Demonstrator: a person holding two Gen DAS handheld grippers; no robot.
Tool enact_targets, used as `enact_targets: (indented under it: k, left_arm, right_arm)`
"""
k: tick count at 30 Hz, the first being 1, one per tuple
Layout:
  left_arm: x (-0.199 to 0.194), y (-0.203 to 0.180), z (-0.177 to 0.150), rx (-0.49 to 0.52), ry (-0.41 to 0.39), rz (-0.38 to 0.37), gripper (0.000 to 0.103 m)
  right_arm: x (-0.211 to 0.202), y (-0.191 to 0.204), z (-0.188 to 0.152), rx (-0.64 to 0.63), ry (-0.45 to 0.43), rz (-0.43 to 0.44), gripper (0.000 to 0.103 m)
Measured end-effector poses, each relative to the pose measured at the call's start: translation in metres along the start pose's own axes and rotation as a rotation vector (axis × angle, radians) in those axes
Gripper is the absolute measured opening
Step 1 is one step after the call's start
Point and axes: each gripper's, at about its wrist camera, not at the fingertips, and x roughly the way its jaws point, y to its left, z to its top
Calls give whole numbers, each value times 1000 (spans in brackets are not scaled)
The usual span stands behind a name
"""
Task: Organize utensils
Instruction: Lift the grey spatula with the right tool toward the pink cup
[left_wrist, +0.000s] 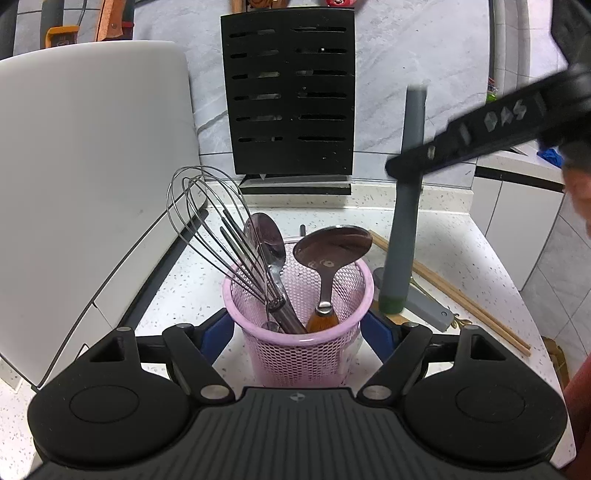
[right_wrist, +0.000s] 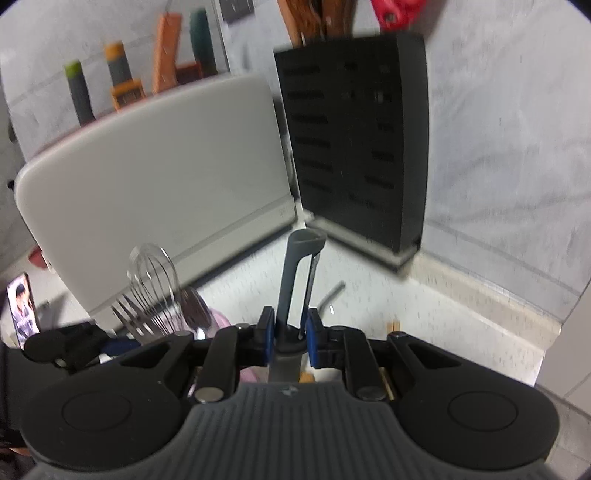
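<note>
My left gripper (left_wrist: 298, 332) is shut on a pink mesh utensil cup (left_wrist: 299, 328) that stands on the speckled counter. The cup holds a wire whisk (left_wrist: 218, 236), a steel spoon (left_wrist: 267, 243) and a large spoon with a wooden handle (left_wrist: 330, 254). My right gripper (right_wrist: 289, 334) is shut on a grey-handled utensil (right_wrist: 291, 280) and holds it upright in the air. In the left wrist view that utensil (left_wrist: 404, 221) hangs to the right of the cup, with a green band at its lower end, gripped by my right gripper (left_wrist: 413, 164).
A white cutting board (left_wrist: 85, 177) leans at the left. A black slotted knife block (left_wrist: 290, 99) stands at the back wall. Wooden chopsticks (left_wrist: 458, 295) and a grey flat tool (left_wrist: 428, 306) lie on the counter right of the cup. The counter edge runs along the right.
</note>
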Motion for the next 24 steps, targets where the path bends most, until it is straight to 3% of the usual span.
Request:
enact_targets:
  k: [5, 12, 18, 24]
  left_arm:
    - [4, 1, 4, -29, 10, -6, 97]
    - [9, 3, 15, -78, 80, -8, 94]
    - [11, 5, 18, -95, 107, -19, 90]
    - [11, 4, 19, -94, 117, -17, 89]
  right_arm:
    - [-21, 8, 9, -7, -115, 30, 15]
    - [-40, 23, 16, -51, -261, 57, 15]
    - [-39, 36, 18, -88, -297, 109, 15]
    - [-22, 47, 12, -137, -240, 105, 15]
